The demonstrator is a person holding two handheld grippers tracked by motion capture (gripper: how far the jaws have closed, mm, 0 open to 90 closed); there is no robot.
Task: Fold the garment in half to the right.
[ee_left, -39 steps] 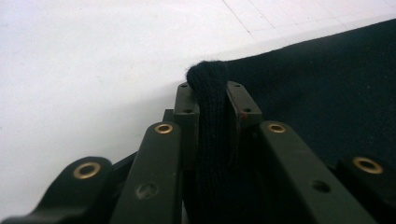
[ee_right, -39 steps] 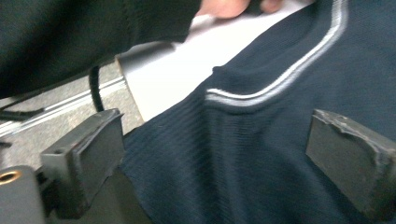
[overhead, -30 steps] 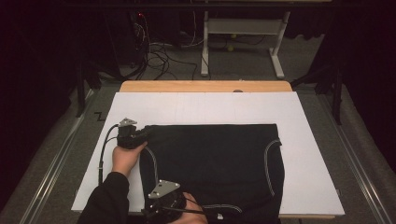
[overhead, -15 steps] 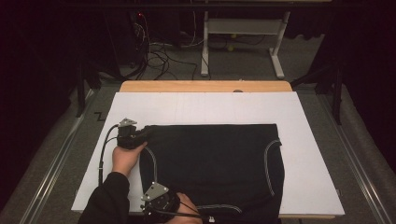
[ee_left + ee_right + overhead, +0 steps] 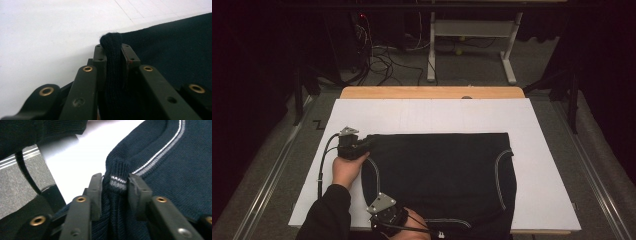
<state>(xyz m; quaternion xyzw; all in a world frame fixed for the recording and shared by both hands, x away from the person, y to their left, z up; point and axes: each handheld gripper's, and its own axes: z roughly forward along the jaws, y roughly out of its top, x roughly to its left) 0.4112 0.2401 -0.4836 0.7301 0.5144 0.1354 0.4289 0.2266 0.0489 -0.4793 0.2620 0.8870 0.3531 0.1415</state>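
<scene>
Dark sweater [image 5: 437,170] on white board [image 5: 542,150]: left gripper [image 5: 362,146] clamped on its far-left corner; right gripper [image 5: 115,187], jaws just closing, pinches its near-left striped edge.

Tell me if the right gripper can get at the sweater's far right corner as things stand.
Probably not: the right gripper is pinching the sweater at the near left edge, far from that corner.

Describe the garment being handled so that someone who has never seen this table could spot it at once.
On the white board covering the wooden table lies one dark navy knit sweater, spread flat across the board's near half. Thin pale stripes trim its ribbed edges. It is the only cloth there, pinched at its left side by both hand-held grippers.
</scene>
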